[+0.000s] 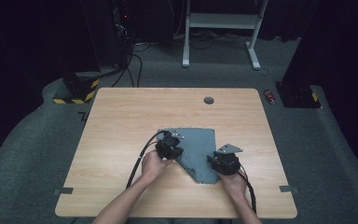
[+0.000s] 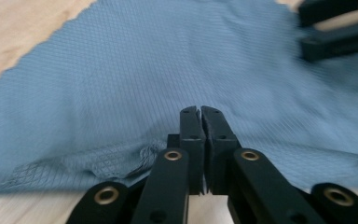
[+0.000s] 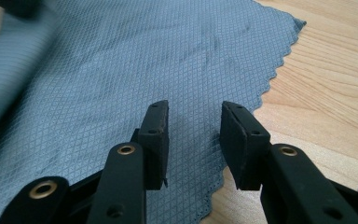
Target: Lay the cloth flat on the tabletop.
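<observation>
Wooden table (image 1: 121, 121), dark room behind. Left gripper (image 2: 200, 112) jaws together, apparently pinching blue cloth (image 2: 177, 70) at its near edge. Right gripper (image 3: 193, 121) jaws apart over cloth corner, nothing gripped

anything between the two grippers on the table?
In the high view, the blue-grey cloth spans the stretch between the left gripper and the right gripper; nothing else lies there. The left gripper view shows that cloth running toward the other gripper.
</observation>
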A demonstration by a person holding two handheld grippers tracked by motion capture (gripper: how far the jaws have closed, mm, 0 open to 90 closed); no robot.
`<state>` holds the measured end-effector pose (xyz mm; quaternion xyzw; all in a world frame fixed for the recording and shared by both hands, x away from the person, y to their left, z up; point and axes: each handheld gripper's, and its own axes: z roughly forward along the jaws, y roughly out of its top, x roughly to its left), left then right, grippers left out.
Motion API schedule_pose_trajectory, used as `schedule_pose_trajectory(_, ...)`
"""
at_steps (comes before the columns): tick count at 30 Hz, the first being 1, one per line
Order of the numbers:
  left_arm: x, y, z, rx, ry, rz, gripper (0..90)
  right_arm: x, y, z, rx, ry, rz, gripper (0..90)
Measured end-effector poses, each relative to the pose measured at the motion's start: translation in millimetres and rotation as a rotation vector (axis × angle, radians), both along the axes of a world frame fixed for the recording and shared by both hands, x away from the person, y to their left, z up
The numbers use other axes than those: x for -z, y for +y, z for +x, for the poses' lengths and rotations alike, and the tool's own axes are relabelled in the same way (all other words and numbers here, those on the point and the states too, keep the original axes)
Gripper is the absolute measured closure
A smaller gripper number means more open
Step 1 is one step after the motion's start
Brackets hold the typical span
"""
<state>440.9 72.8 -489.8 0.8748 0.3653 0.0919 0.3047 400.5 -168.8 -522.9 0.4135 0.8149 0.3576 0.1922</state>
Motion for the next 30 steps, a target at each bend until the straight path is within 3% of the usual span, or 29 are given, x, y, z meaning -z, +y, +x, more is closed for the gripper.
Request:
schedule_pose_trajectory(3, 5.2, -3.6, 2.7, -0.029, -0.018, -0.014, 76.1, 0.0, 0.0, -0.1, 0.0, 0.0, 0.0, 62.3)
schedule_pose_trajectory(4, 1.9, -1.0, -5.8, -0.027, -0.064, -0.026, 74.3, 0.0, 0.1, -0.1, 0.0, -0.002, -0.002, 62.4)
schedule_pose_trajectory(5, 1.9, -1.0, -5.8, -0.027, -0.064, -0.026, 73.4, 0.0, 0.1, -0.1, 0.0, -0.002, -0.002, 62.4)
schedule_pose_trajectory(8, -7.4, 9.1, -23.5, -0.028, -0.134, -0.033, 70.8, -0.1, 0.4, -0.4, 0.001, -0.002, -0.005, 62.7)
schedule_pose_trajectory(10, -15.2, 21.8, -39.9, -0.04, -0.176, -0.081, 70.8, -0.1, 1.0, -1.0, 0.005, -0.001, -0.004, 63.4)
schedule_pose_trajectory(12, -16.8, 25.7, -45.8, -0.037, -0.186, -0.083, 70.9, 0.0, 1.1, -1.1, 0.004, -0.004, -0.005, 63.6)
schedule_pose_trajectory(17, -5.0, 22.2, -50.1, 0.003, -0.14, -0.035, 71.7, 0.0, 1.9, -1.4, 0.003, -0.008, -0.009, 64.1)
schedule_pose_trajectory(21, 2.2, 7.1, -34.2, 0.006, -0.114, -0.039, 69.9, 0.0, 2.4, -1.5, 0.002, -0.011, -0.013, 64.4)
schedule_pose_trajectory(22, 5.8, -4.1, -23.4, -0.005, -0.104, -0.035, 68.1, 0.0, 2.4, -1.5, 0.003, -0.009, -0.011, 64.4)
schedule_pose_trajectory(25, 9.6, -14.5, -14.1, -0.023, -0.101, -0.042, 65.6, 0.0, 2.3, -1.3, 0.001, -0.012, -0.012, 64.4)
schedule_pose_trajectory(30, 16.4, -15.8, -16.2, -0.02, -0.092, -0.009, 64.3, 0.1, 2.4, -1.6, 0.005, -0.008, -0.009, 64.5)
